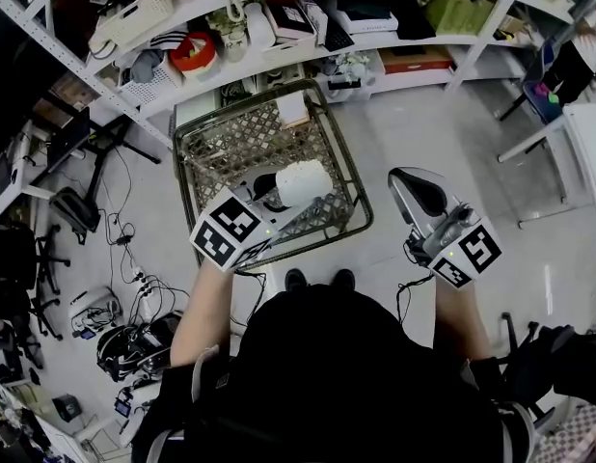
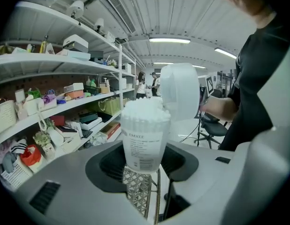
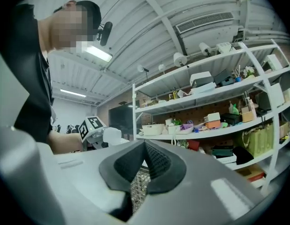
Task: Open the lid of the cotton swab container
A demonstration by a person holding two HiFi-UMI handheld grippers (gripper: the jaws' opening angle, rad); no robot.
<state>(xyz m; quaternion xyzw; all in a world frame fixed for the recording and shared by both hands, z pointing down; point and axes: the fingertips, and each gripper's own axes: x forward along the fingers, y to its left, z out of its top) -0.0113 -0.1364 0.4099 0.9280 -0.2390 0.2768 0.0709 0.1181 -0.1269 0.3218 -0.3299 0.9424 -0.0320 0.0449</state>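
Note:
The cotton swab container (image 2: 142,144) is a clear tub with a printed label, packed with white swabs (image 2: 145,109). Its white lid (image 2: 180,90) stands flipped up at the tub's upper right, clear of the rim. My left gripper (image 2: 142,165) is shut on the tub's lower part and holds it upright. In the head view the container (image 1: 308,177) hangs in the left gripper (image 1: 296,201) above a wire basket (image 1: 221,143). My right gripper (image 1: 406,181) is off to the right, apart from the tub. In the right gripper view its jaws (image 3: 146,165) are shut with nothing between them.
The wire basket stands on a cart directly in front of the person, with a small box (image 1: 293,109) at its far edge. Cluttered shelves (image 1: 375,46) run along the back. Cables and gear (image 1: 115,307) lie on the floor at left. A white table (image 1: 587,152) stands at right.

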